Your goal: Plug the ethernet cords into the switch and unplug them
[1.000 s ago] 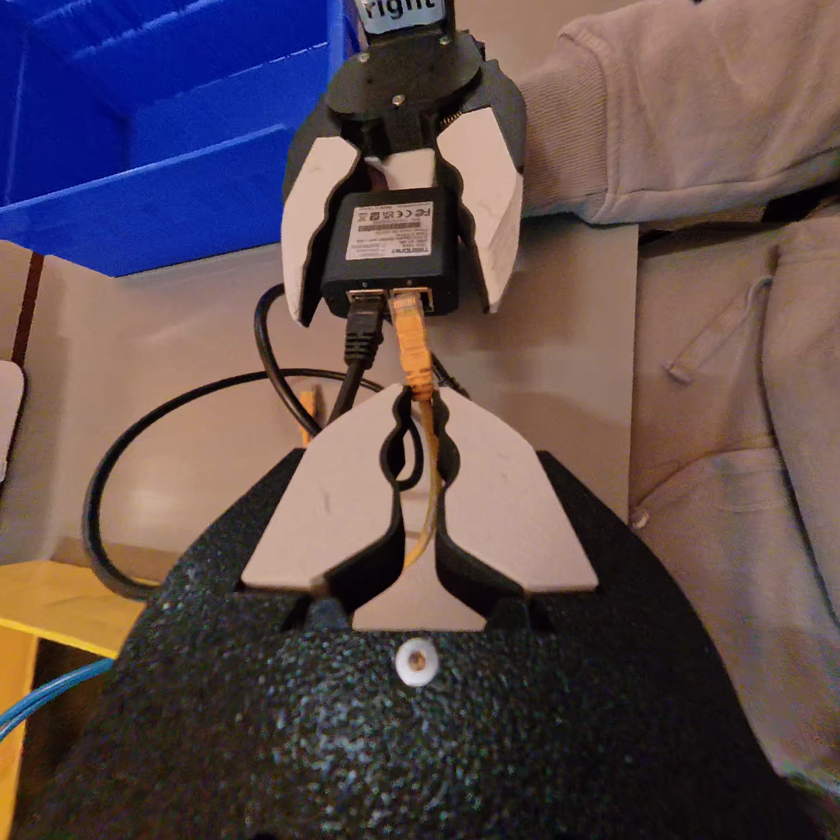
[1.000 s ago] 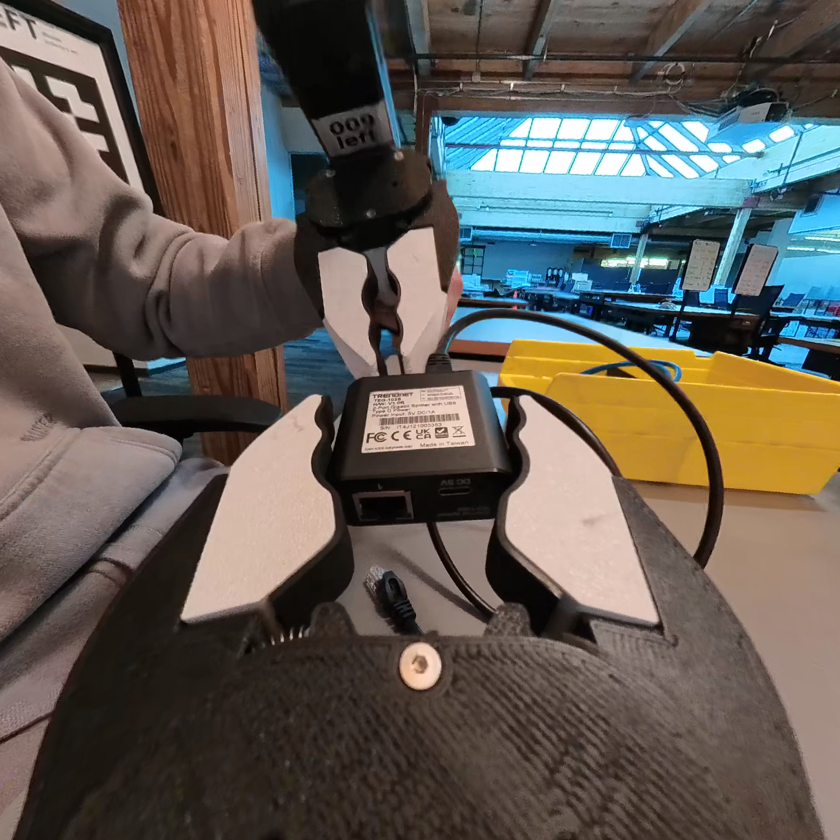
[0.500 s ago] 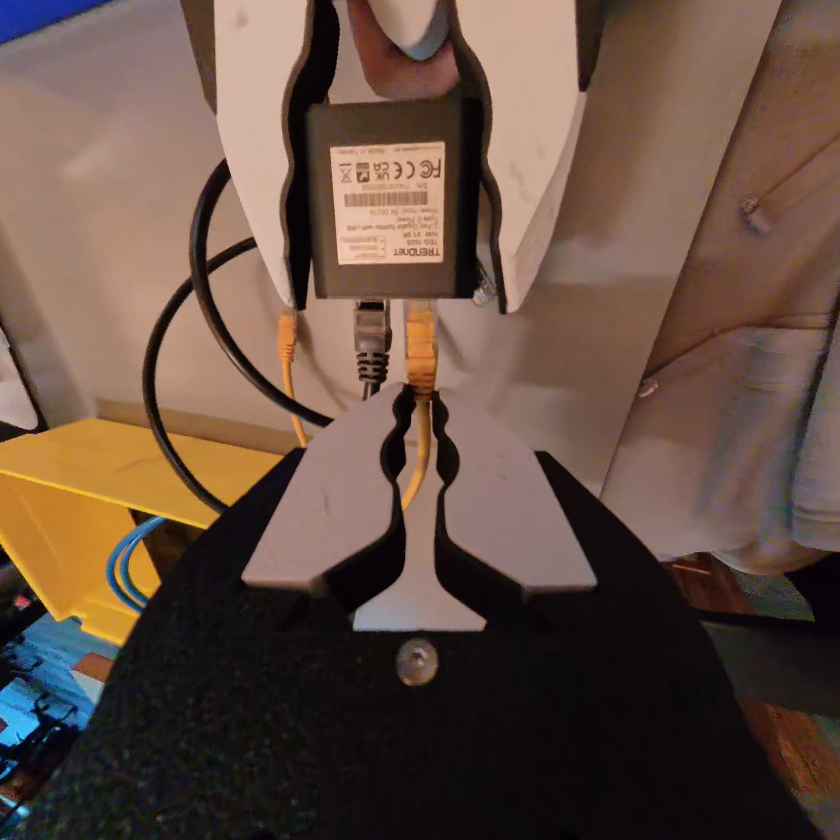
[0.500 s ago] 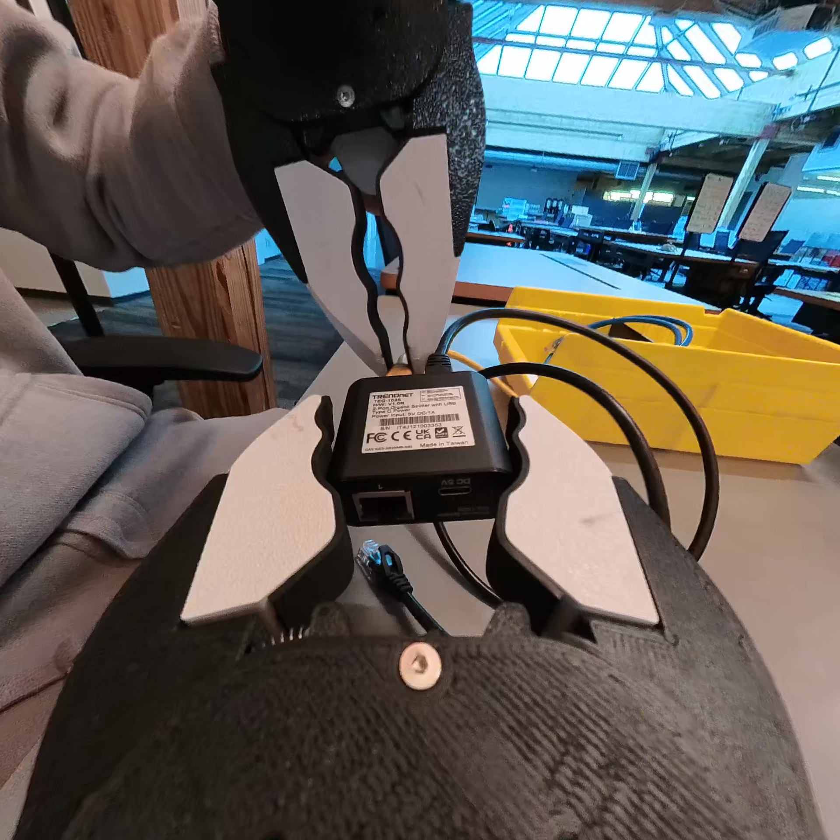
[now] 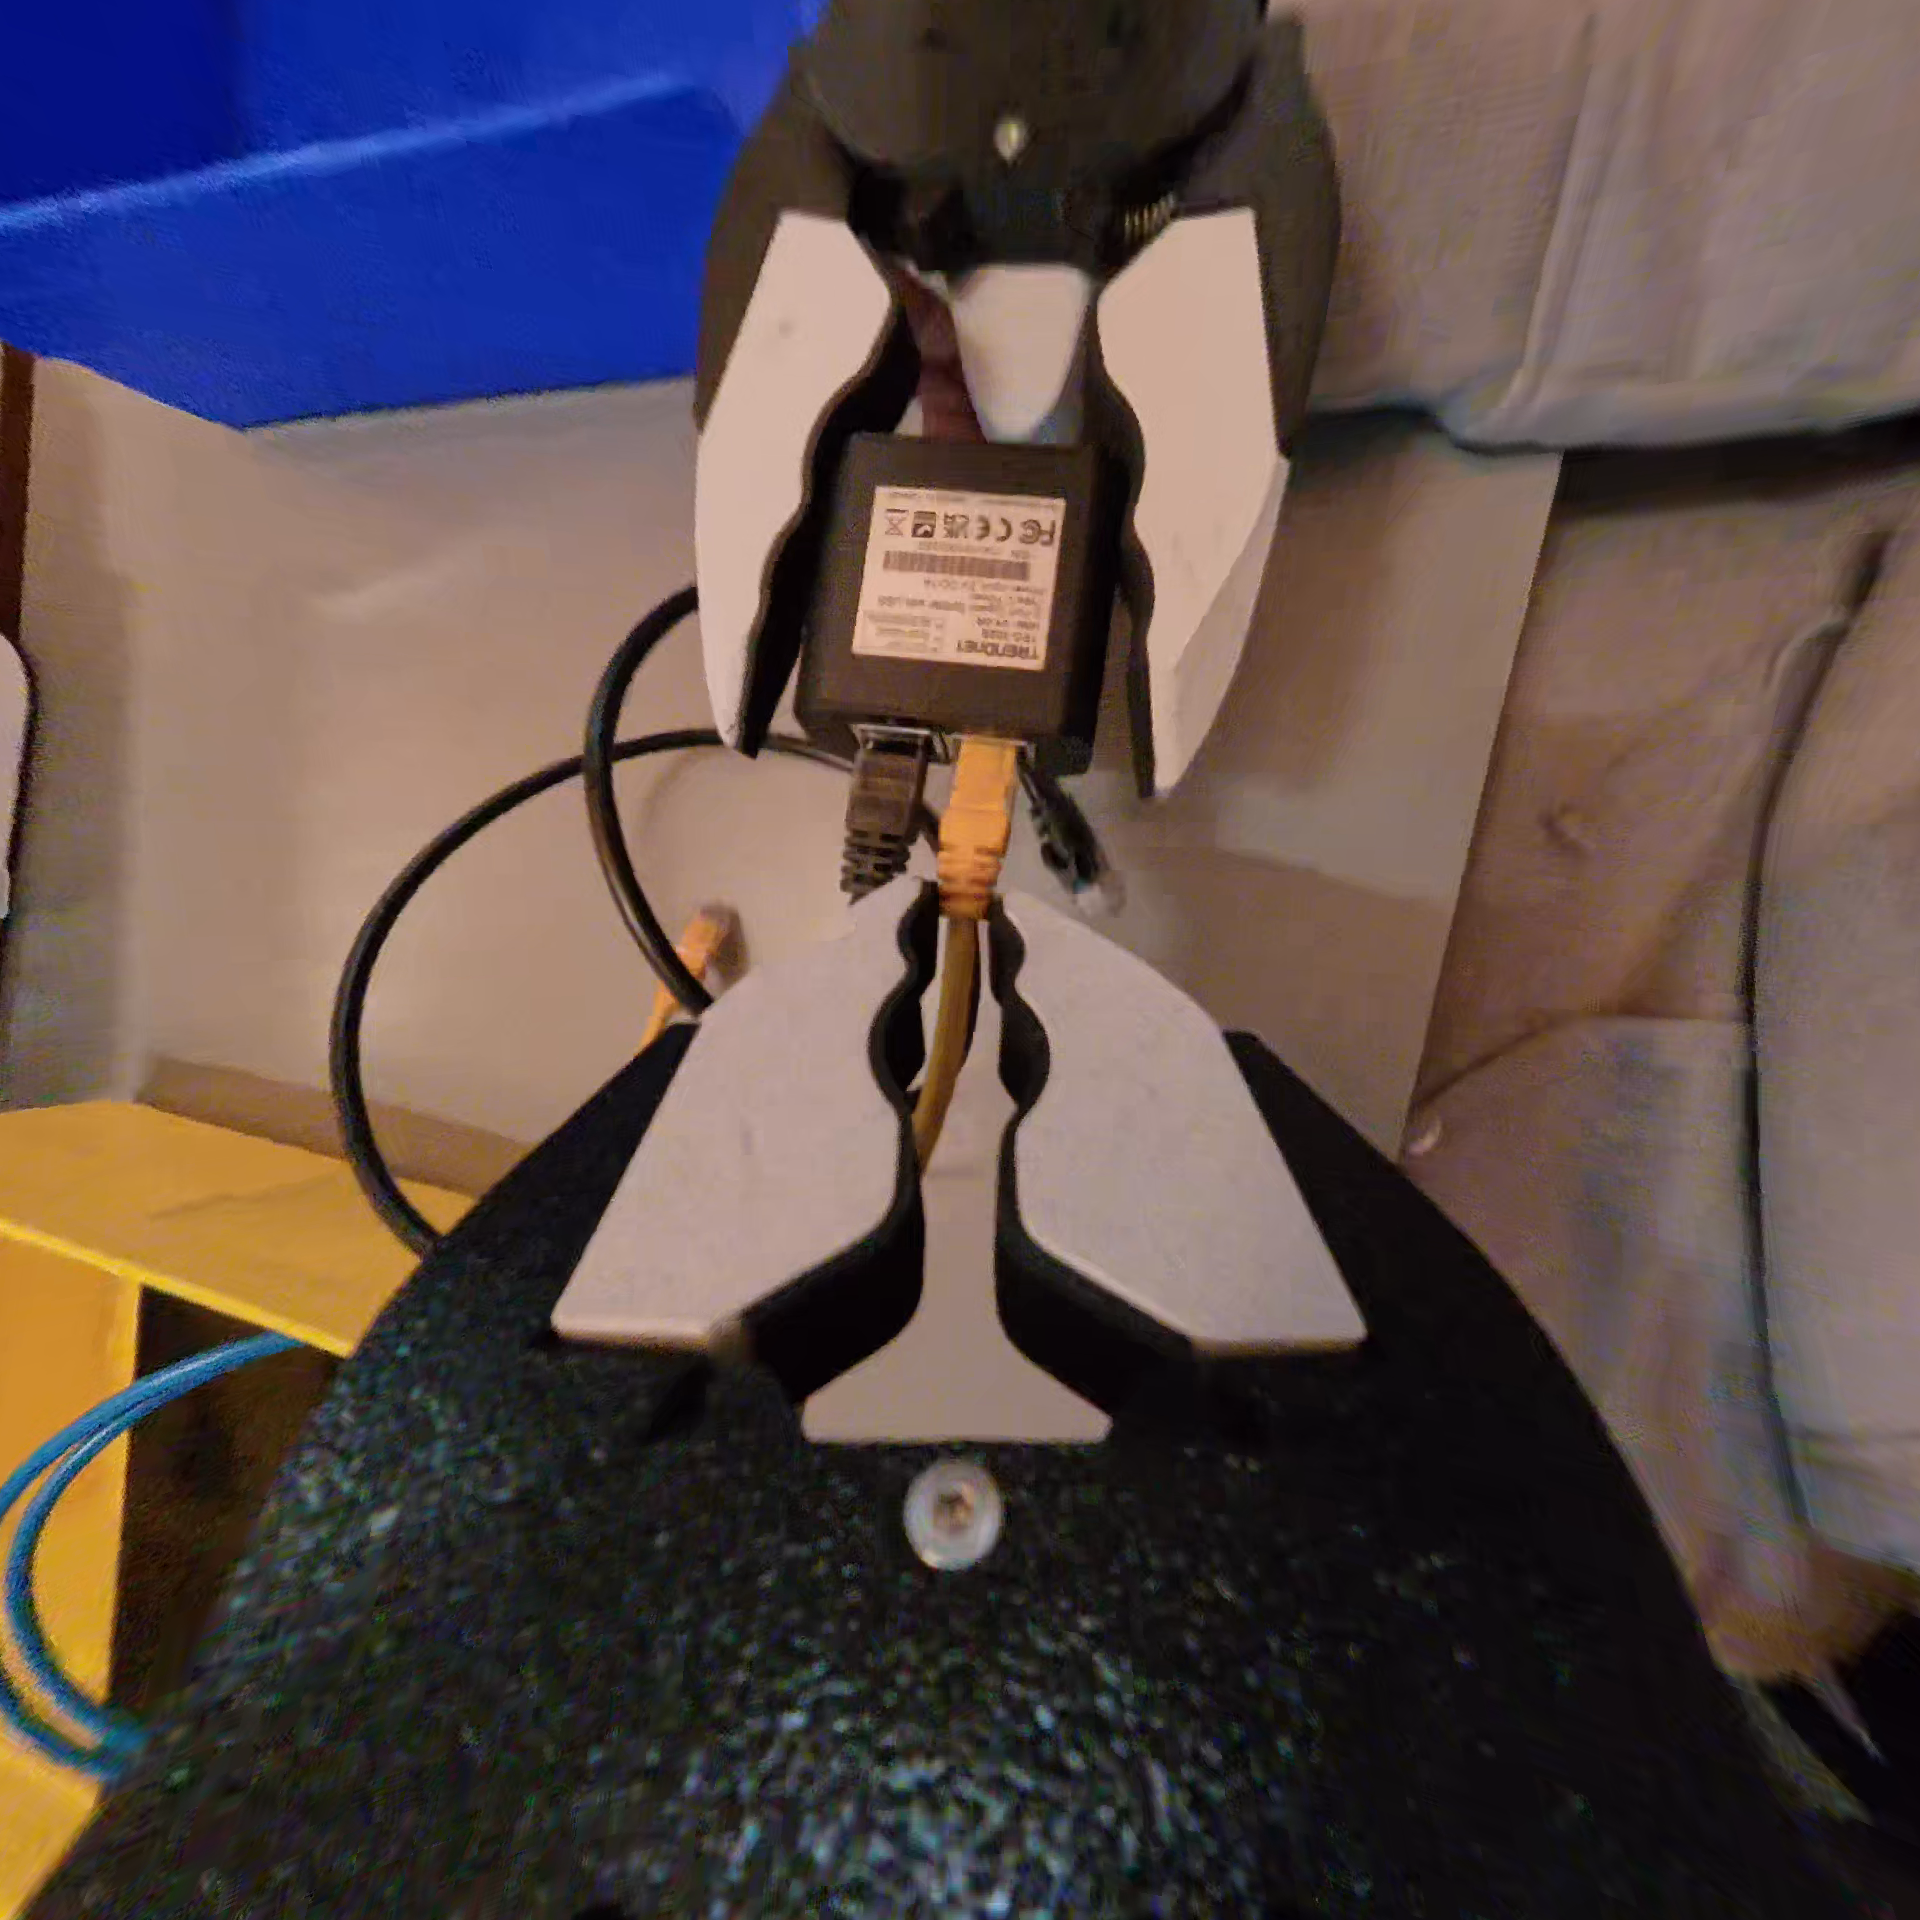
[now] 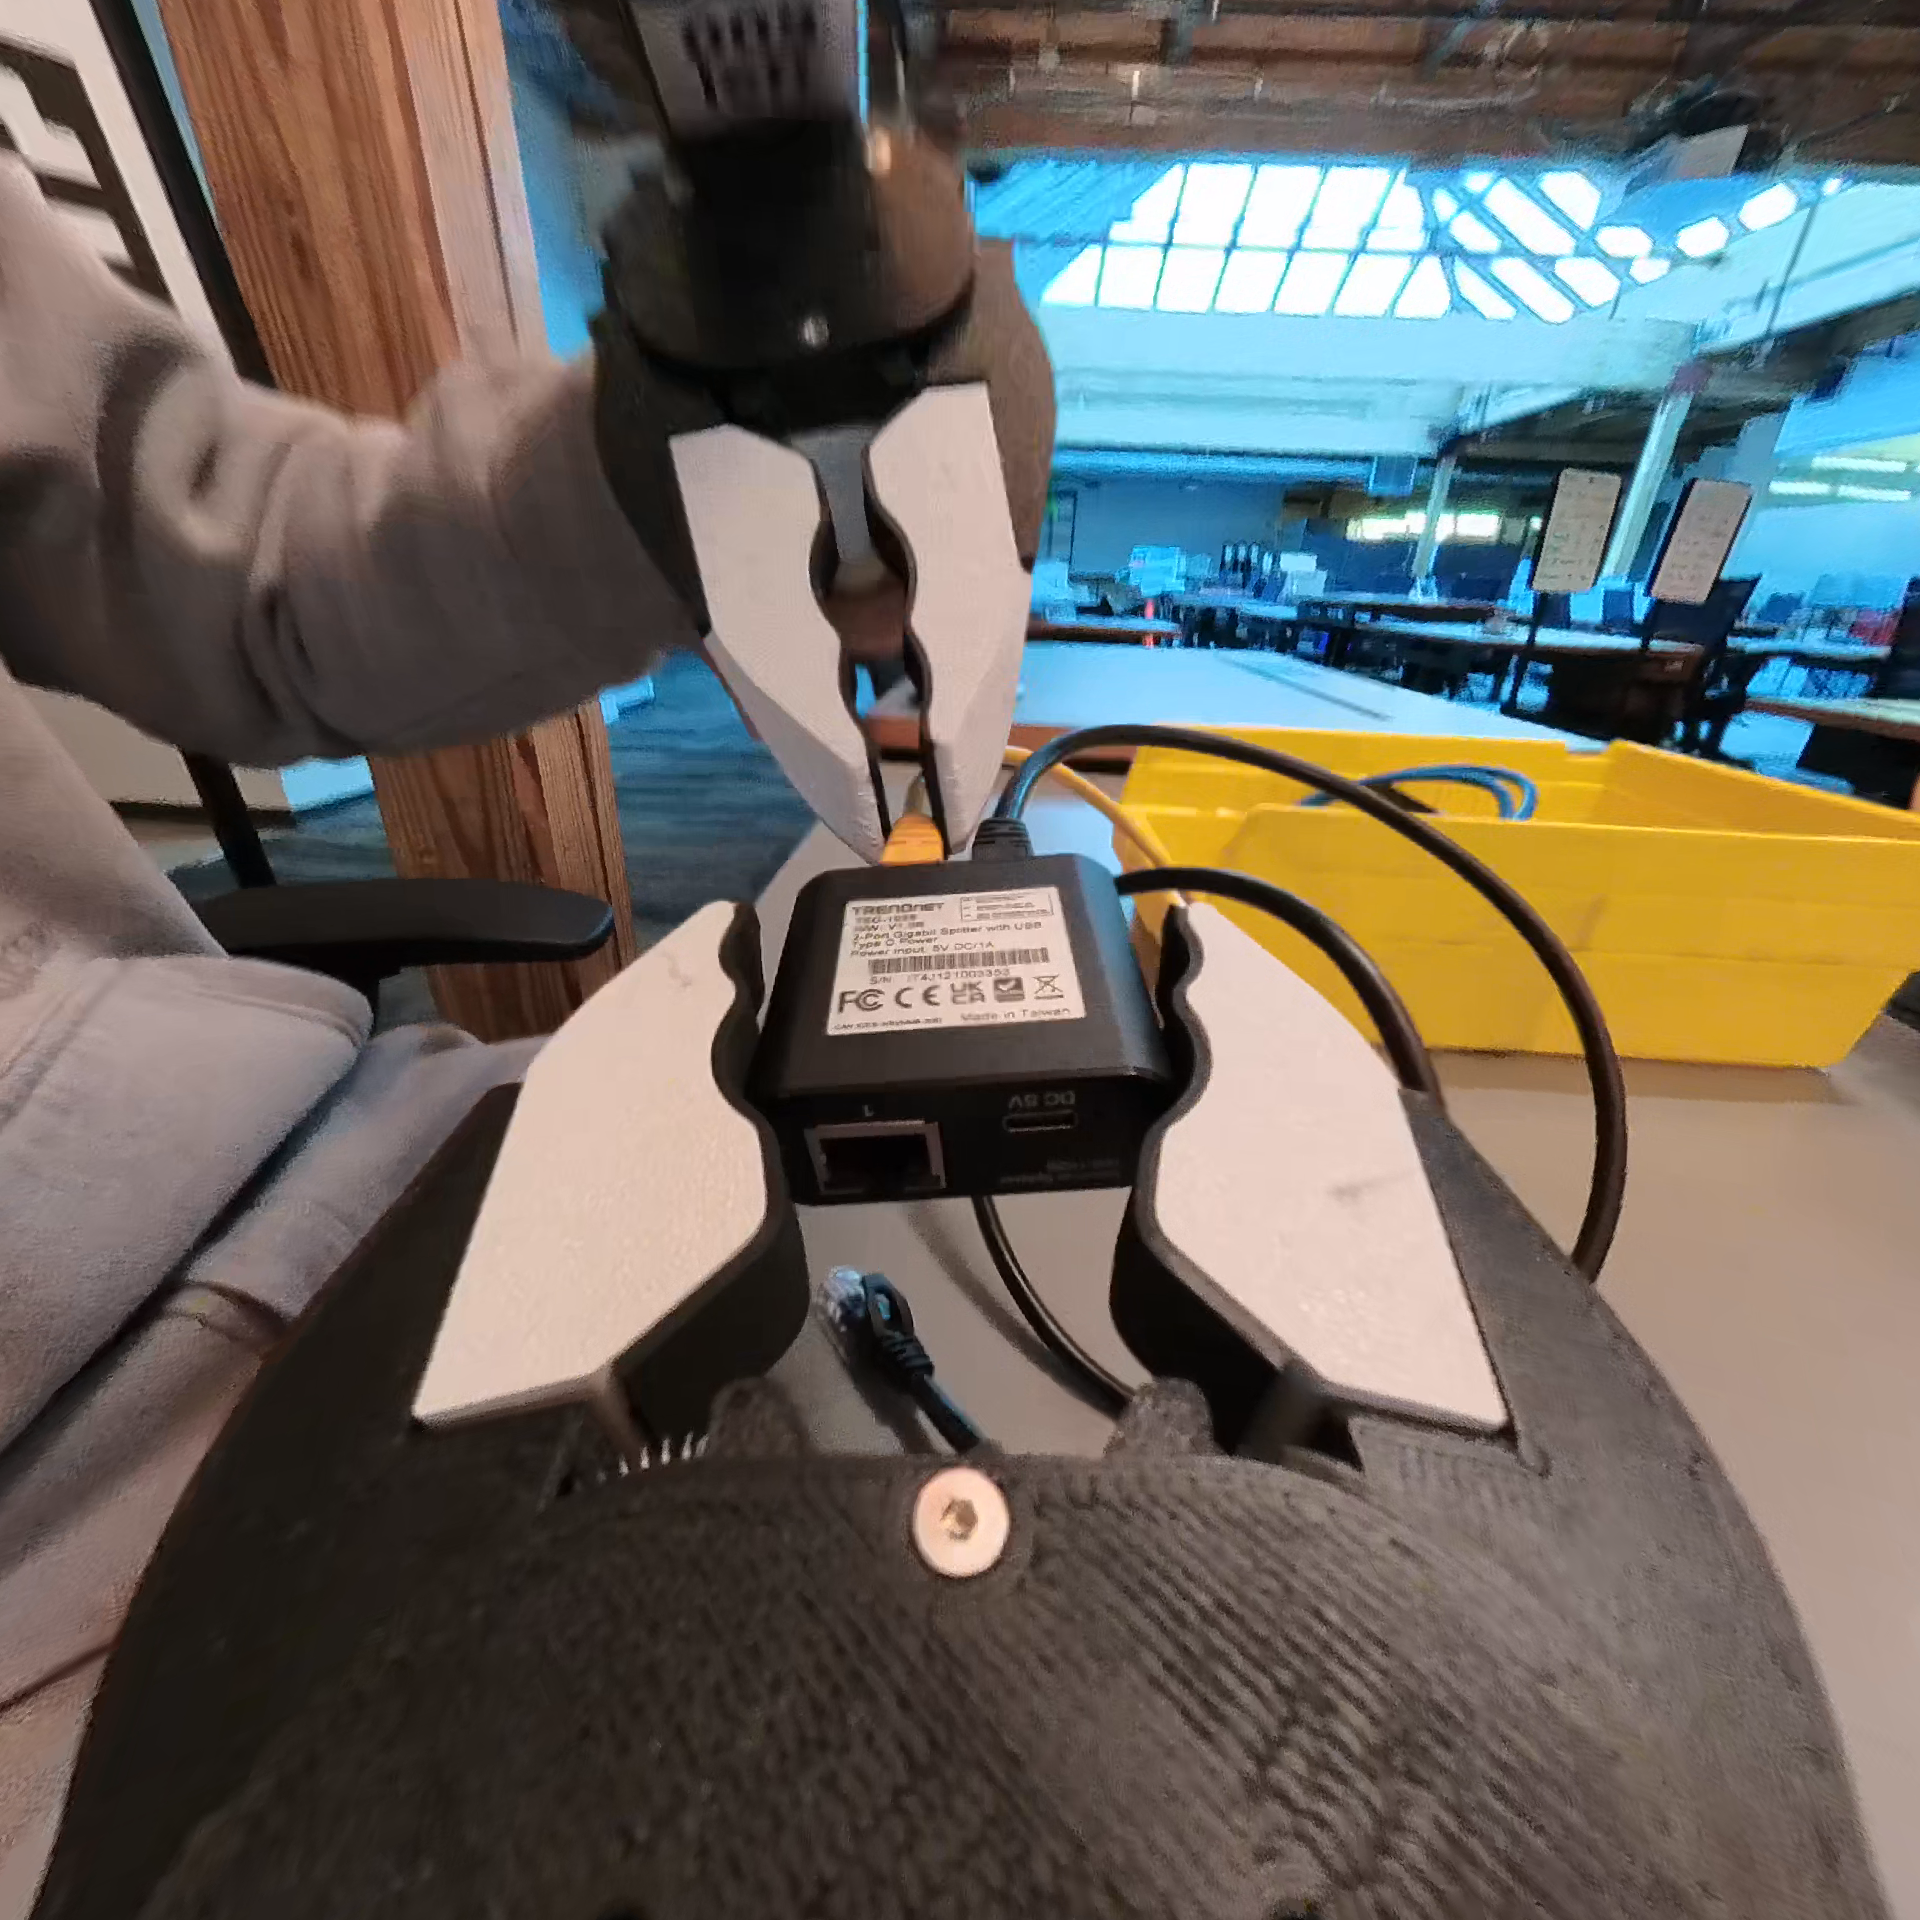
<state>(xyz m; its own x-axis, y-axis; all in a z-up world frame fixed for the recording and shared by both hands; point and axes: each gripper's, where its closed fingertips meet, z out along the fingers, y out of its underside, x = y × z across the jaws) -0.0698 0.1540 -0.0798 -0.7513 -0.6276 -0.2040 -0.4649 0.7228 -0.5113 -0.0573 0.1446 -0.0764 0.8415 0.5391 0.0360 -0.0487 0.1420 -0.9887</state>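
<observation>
In the left wrist view, the left gripper (image 5: pixel 954 914) points forward with its fingers nearly closed, pinching the orange cord (image 5: pixel 951 1023) just behind its plug. That plug sits in the right-hand port of the black switch (image 5: pixel 951 582); a black cord (image 5: pixel 883 805) fills the port beside it. The right gripper (image 5: pixel 951 769) faces back from ahead, its fingers clamping the switch by its sides. A white label with small print covers the switch's upper face. To the left of the tool lie a blue bin (image 5: pixel 343 239) and a yellow bin (image 5: pixel 156 1216); a grey sleeve (image 5: pixel 1621 208) crowds the right.

In the right wrist view, the right gripper (image 6: pixel 961 935) holds the switch (image 6: pixel 961 1039) across its width, about half open. The near face shows one empty port. The left gripper (image 6: pixel 914 821) comes down from above, tips at the orange plug (image 6: pixel 912 836), though blur softens the contact. A loose black plug (image 6: pixel 868 1314) lies below, between the fingers. The table (image 6: pixel 1714 1247) is open to the right.
</observation>
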